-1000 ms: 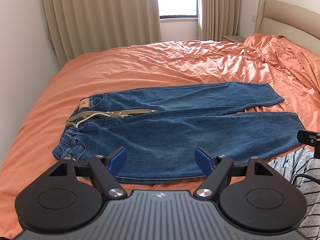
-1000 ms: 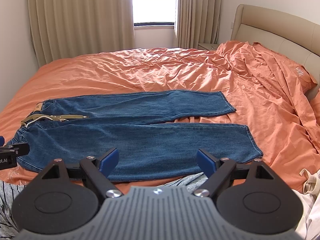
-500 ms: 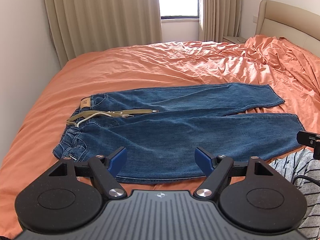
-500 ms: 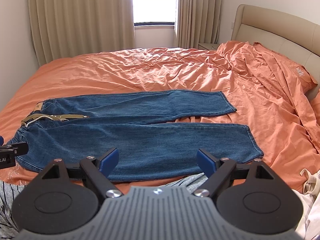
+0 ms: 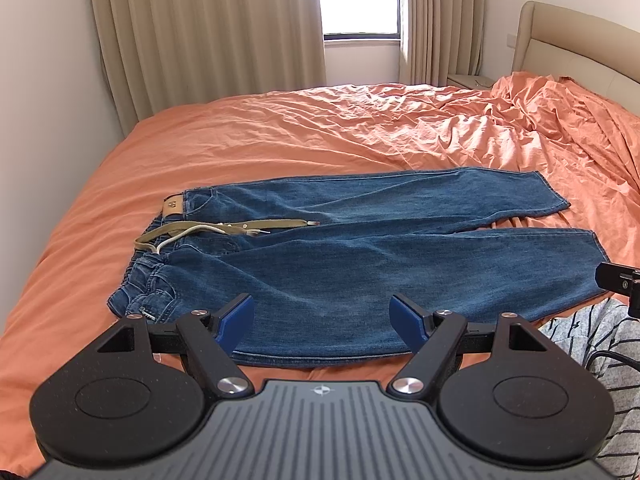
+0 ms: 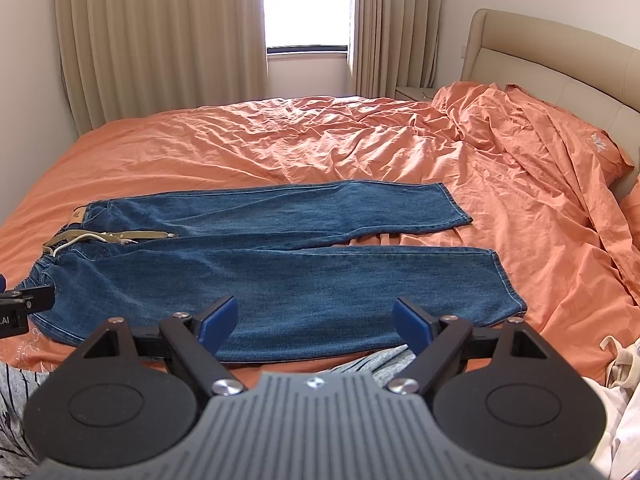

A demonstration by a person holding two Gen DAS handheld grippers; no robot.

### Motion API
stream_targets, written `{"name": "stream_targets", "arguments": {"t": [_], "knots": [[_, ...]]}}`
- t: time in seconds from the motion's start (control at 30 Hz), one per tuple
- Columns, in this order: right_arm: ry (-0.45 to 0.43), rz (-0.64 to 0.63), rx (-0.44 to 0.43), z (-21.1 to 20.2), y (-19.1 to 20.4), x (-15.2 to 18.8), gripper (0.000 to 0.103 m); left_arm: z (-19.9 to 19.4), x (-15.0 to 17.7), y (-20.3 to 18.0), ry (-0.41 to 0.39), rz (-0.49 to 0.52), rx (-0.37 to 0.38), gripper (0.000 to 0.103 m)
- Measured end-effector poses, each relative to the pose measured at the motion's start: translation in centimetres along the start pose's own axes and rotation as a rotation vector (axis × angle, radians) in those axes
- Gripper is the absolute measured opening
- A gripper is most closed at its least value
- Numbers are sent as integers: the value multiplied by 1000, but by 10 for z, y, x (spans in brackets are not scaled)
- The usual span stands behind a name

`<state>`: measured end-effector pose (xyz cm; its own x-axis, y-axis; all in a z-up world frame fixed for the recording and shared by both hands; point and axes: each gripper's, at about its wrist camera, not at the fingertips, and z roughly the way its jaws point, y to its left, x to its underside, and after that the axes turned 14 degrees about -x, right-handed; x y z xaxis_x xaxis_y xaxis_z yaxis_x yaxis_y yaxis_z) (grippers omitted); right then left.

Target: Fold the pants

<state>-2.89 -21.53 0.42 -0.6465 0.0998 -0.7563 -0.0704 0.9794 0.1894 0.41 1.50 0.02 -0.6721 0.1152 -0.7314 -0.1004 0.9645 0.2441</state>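
Blue jeans (image 5: 352, 256) lie flat on the orange bed, waistband to the left, both legs stretched to the right; they also show in the right wrist view (image 6: 280, 264). An olive belt (image 5: 224, 228) with a white cord lies across the waist. My left gripper (image 5: 322, 318) is open and empty, hovering at the near edge of the jeans by the waist end. My right gripper (image 6: 314, 320) is open and empty, at the near edge of the near leg.
The orange sheet (image 5: 320, 136) is rumpled toward the beige headboard (image 6: 560, 76) on the right. Striped grey clothing (image 5: 592, 340) lies at the near bed edge, white fabric (image 6: 616, 400) at the right. Curtains and a window stand behind.
The left wrist view has shifted slightly, so the jeans sit a little lower and to the right in it. The right gripper has barely moved. Both stay open.
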Motion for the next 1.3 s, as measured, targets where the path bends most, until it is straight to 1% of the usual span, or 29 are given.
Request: {"name": "stream_targets", "arguments": {"t": [0.73, 0.87, 0.9, 1.0, 1.03, 1.1, 1.17, 1.2, 1.23, 1.3], "knots": [[8, -9, 0, 3, 4, -2, 81, 0, 1, 5, 2, -20, -3, 90], [15, -12, -21, 8, 0, -3, 81, 1, 1, 9, -4, -9, -2, 90], [20, -13, -31, 11, -4, -3, 81, 2, 0, 10, -10, 5, 1, 89], [8, -31, -96, 18, -20, -1, 81, 9, -3, 22, -32, 61, 23, 78], [0, -41, -118, 21, -27, -1, 81, 12, -5, 30, -39, 77, 32, 74], [4, -60, -148, 29, -43, -3, 81, 19, -4, 52, -60, 109, 50, 70], [2, -68, -156, 36, -59, -7, 81, 29, -9, 71, -68, 164, 60, 68], [0, -71, -150, 41, -68, -10, 81, 35, -10, 81, -73, 195, 64, 65], [7, -73, -138, 45, -76, -12, 81, 40, -12, 90, -79, 225, 69, 65], [57, -77, -126, 58, -90, -18, 81, 52, -12, 107, -83, 299, 77, 65]]}}
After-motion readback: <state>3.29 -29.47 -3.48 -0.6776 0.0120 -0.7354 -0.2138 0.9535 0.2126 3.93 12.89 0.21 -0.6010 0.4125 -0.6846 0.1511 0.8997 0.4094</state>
